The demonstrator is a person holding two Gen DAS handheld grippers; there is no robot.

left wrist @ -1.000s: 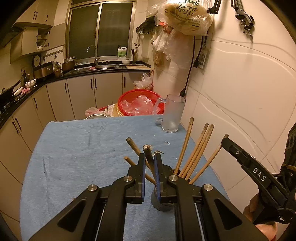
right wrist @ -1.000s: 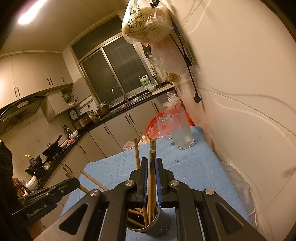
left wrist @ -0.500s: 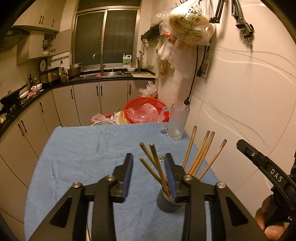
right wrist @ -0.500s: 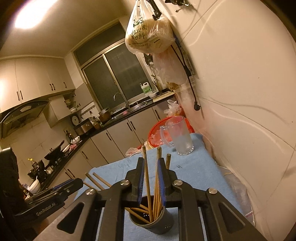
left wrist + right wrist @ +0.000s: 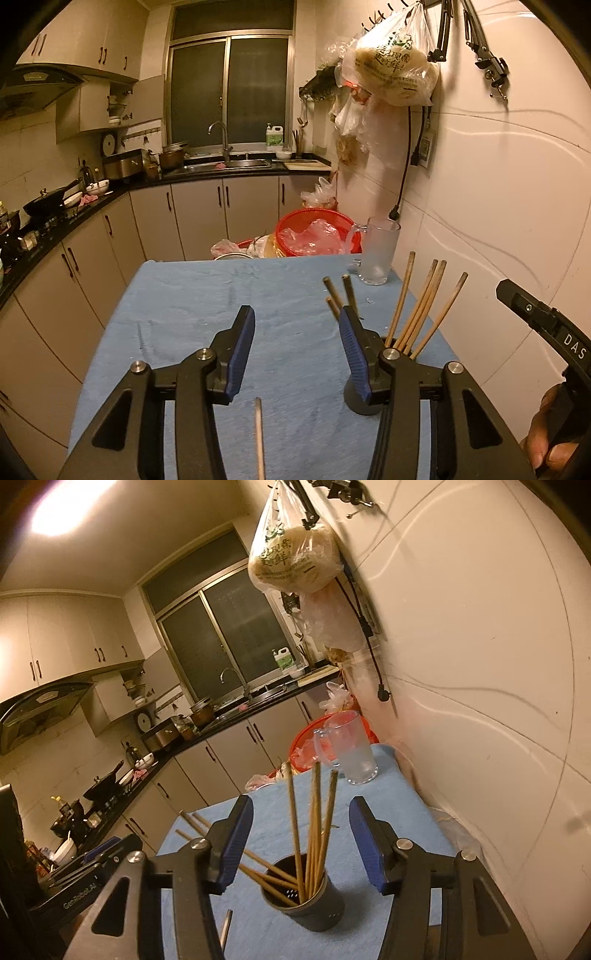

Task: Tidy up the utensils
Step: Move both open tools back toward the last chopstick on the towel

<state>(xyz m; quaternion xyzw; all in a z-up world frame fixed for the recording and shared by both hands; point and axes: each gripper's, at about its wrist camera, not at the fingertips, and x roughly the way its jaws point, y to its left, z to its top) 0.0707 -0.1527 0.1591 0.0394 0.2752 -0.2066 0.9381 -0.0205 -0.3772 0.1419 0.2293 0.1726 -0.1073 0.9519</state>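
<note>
Both claws stand wide apart with nothing between their blue pads. The left gripper (image 5: 297, 345) hangs over the blue cloth (image 5: 192, 295) on the table, toward its near edge, and the right gripper (image 5: 301, 843) sits just above the dark cup (image 5: 314, 904), its fingers either side of the sticks without touching them.

The cup stands on the cloth close to the right edge, the one along the white wall (image 5: 498, 221). In it are the chopsticks (image 5: 314, 819): several stand close to upright in a bunch, and a few lean low toward the left, their tips reaching out past the cup's rim. From the left camera the cup (image 5: 360, 404) is mostly hidden behind that gripper's right finger, with the sticks fanning up above it.

One more thin utensil (image 5: 259, 435) lies on the cloth near the front edge, just left of the cup; it is too blurred to say what it is.

At the far right corner of the table stands a frosted glass mug (image 5: 378, 251). Just beyond the far edge sits a red basket (image 5: 314, 232) with plastic in it. A full plastic bag (image 5: 291, 557) hangs on the wall above.
</note>
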